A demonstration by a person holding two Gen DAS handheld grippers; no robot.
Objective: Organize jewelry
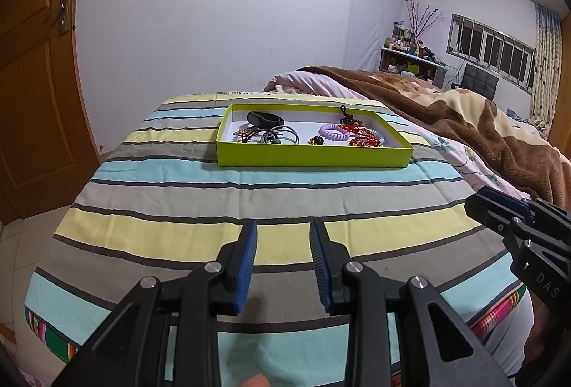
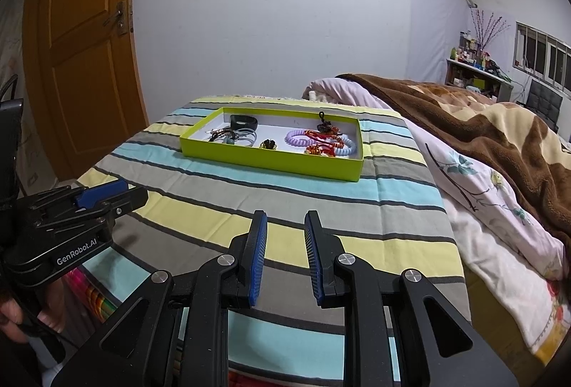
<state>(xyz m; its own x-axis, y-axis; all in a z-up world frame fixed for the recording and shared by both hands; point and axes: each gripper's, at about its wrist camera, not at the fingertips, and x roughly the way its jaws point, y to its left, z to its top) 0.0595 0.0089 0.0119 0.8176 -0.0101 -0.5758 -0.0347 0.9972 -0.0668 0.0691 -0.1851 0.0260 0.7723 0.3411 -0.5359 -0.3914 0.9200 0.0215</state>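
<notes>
Both the left gripper (image 1: 282, 265) and right gripper (image 2: 285, 256) hover parted and empty, well short of the shallow lime-green cardboard box (image 1: 314, 157) on the striped bedcover (image 1: 178, 208), whose light, tangle-prone lilac coil bracelet (image 2: 299, 138) probably wants a gentle pinch across its springy loop.

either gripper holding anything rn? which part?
Nothing held. Left gripper and right gripper are both open and empty above the striped cloth; the jewelry sits in the green tray.

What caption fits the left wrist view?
Open left hand-held gripper above a striped cloth, facing a green tray of jewelry.
</notes>
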